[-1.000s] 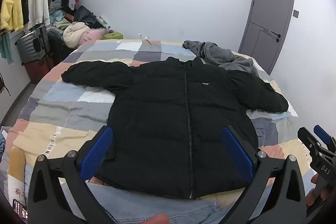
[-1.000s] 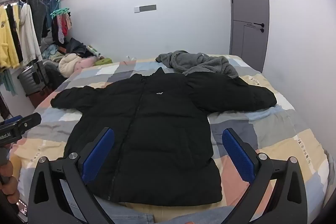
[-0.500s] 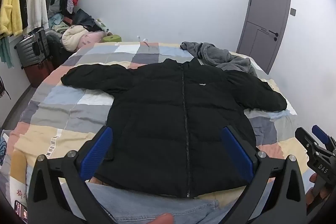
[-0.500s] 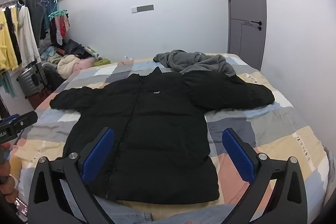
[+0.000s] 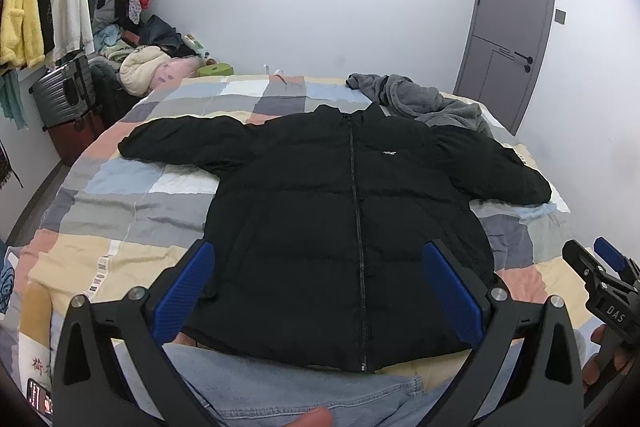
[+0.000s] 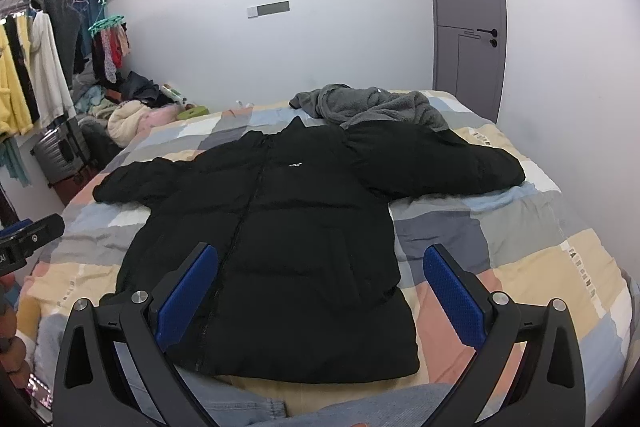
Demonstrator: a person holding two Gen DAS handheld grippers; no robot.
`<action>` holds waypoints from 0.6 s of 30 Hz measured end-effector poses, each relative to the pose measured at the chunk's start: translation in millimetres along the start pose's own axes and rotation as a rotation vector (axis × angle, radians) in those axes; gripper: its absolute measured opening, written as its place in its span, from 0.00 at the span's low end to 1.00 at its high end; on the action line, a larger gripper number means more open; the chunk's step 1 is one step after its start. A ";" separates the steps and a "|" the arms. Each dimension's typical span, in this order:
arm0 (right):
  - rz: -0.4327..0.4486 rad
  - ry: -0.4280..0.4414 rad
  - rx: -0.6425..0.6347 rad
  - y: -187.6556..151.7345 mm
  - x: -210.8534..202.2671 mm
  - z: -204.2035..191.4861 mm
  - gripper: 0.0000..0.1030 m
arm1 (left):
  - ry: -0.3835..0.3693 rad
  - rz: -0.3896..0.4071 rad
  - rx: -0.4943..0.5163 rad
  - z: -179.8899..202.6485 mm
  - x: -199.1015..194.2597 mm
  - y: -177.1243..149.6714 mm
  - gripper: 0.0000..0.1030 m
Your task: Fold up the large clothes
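Observation:
A black puffer jacket [image 5: 344, 211] [image 6: 280, 227] lies flat on the bed, front up, zipped, both sleeves spread out sideways. My left gripper [image 5: 320, 279] hovers open above the jacket's hem, near its lower left part, holding nothing. My right gripper [image 6: 320, 279] is open too, above the hem's right corner, empty. In the left wrist view the right gripper [image 5: 600, 275] shows at the right edge, held by a hand. In the right wrist view the left gripper [image 6: 28, 239] shows at the left edge.
A patchwork bedspread [image 5: 120, 211] [image 6: 520, 235] covers the bed. A grey fleece garment [image 5: 424, 103] [image 6: 372, 103] lies crumpled behind the collar. A clothes rack [image 5: 48, 7], a suitcase [image 5: 64, 95] and piled laundry stand on the left. A grey door [image 5: 508, 39] is at the right. Jeans-clad legs [image 5: 280, 387] are at the bottom.
Both grippers have tilted slightly downward and nearer to the bed; the jacket sits lower in view. The jacket itself has not moved.

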State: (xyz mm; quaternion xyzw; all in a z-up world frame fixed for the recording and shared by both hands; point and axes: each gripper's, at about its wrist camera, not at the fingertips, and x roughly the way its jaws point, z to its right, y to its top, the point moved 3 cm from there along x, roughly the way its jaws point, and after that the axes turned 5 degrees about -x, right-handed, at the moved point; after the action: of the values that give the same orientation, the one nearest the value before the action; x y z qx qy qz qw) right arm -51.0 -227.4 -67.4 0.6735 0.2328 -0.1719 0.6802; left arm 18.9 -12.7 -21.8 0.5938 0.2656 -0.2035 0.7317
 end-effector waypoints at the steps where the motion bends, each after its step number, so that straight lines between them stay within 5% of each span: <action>1: 0.001 -0.003 0.000 -0.2 -0.1 -0.1 1.00 | 0.002 0.000 -0.003 0.0 1.1 -0.1 1.00; 18: -0.016 -0.025 -0.015 -2.6 8.2 -2.6 1.00 | 0.028 -0.022 0.001 -10.2 10.6 -7.2 1.00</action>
State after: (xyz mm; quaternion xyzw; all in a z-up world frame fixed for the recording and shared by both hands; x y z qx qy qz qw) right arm -45.8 -224.2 -74.1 0.6643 0.2307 -0.1840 0.6867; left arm 21.3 -4.1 -35.5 0.5940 0.2825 -0.2032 0.7253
